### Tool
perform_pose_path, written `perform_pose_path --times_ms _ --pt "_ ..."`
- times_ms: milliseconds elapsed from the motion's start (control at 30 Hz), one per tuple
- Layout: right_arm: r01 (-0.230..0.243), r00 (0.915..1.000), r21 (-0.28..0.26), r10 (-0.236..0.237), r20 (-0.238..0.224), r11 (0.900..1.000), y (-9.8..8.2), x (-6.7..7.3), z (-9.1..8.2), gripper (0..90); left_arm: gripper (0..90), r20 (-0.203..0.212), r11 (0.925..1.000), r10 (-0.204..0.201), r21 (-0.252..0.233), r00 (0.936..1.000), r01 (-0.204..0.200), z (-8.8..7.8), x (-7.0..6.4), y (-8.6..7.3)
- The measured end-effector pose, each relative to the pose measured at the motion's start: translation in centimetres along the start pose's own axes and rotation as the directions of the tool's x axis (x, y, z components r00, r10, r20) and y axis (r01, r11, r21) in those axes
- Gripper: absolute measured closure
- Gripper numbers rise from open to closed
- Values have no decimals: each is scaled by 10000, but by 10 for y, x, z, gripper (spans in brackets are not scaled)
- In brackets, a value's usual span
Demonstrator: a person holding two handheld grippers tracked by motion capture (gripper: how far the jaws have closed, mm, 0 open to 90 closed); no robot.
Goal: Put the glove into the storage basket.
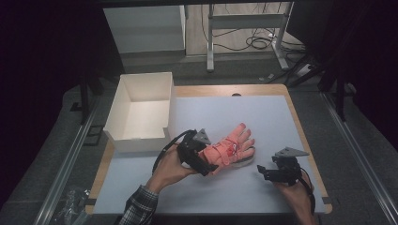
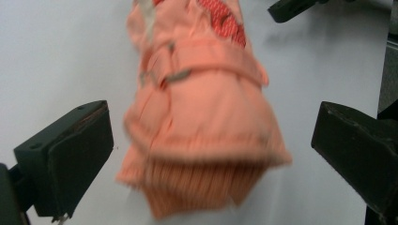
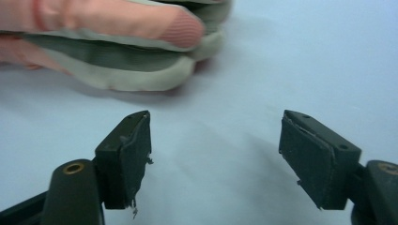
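**Gloves out on the worktop, box not yet filled**

Black fingers [image 2: 70, 159] of the left gripper [image 1: 196, 157] are seen standing wide apart on either side of the ribbed cuff of a padded salmon-pink fabric glove [image 2: 202, 122]; no pad is seen pressing on it, so the cuff is judged to be straddled, not gripped. From above, the glove [image 1: 230, 147] is found near the middle of the pale grey worktop [image 1: 263, 117], fingertips pointing away from the person. Beneath it a second glove, its grey-green palm side [image 3: 117, 65] showing, is made out in the right gripper view; two gloves are counted, stacked. The right gripper [image 1: 272, 172] is held just beside them, its fingers [image 3: 129, 154] apart with nothing between.

One white open cardboard box [image 1: 141, 112] stands at the worktop's far left with nothing in it. If packing is intended, that is judged undone: neither glove is yet gripped or boxed.
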State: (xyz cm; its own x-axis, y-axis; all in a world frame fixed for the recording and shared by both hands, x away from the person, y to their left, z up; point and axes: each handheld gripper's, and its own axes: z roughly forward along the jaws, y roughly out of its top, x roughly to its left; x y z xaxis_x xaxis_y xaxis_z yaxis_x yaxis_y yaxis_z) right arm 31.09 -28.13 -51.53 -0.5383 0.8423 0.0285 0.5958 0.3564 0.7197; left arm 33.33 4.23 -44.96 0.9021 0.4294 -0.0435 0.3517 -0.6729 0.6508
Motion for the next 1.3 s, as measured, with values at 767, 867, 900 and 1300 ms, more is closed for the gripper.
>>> perform_pose_path --times_ms 767,867,900,1300 --pt "345 9961 -44 -341 815 9994 -6 -18 11 218 0 1251 9899 -399 1401 9913 222 71 34 -6" --pt "360 9960 -111 -350 817 9993 -7 -18 11 215 0 1444 9852 -479 1701 9884 229 77 34 -9" --pt "355 9961 -114 -344 813 9993 -7 -18 11 214 0 1444 9852 -479 1701 9884 229 77 34 -9" --pt "345 9961 -175 -330 813 9993 -8 -18 12 214 162 477 9744 150 2233 9987 -253 77 20 -9"
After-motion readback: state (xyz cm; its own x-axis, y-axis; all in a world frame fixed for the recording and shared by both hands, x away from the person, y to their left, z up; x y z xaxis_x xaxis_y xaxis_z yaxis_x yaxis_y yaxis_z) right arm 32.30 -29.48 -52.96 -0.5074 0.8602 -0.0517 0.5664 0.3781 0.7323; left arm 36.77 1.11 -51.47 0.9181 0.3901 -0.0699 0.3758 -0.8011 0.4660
